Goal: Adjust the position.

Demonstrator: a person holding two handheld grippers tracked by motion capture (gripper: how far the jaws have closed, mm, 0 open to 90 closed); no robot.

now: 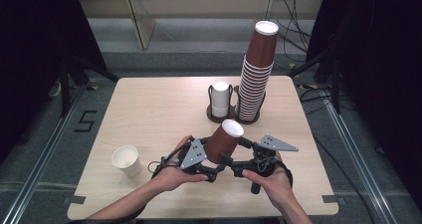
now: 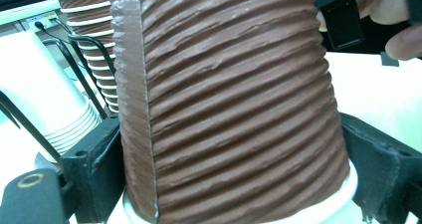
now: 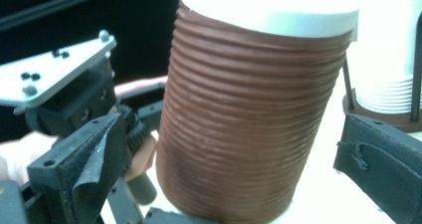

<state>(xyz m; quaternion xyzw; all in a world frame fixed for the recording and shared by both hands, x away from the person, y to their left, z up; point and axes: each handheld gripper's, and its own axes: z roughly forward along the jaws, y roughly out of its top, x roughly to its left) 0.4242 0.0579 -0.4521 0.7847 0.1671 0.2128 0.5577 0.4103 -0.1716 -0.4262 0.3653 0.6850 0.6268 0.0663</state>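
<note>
Holding an upside-down brown cup just above the bench, the left gripper has its fingers pressed on both sides near the white rim. The right gripper has its fingers spread wide around the cup, apparently clear of it. Squeezing too hard could dent the thin paper wall. If the right fingers pull on the ribbed sleeve, the cup may slip from the left grip. The cup is tapered and corrugated, with a flat white base. Stacked cups and a white cup stand apart.
</note>
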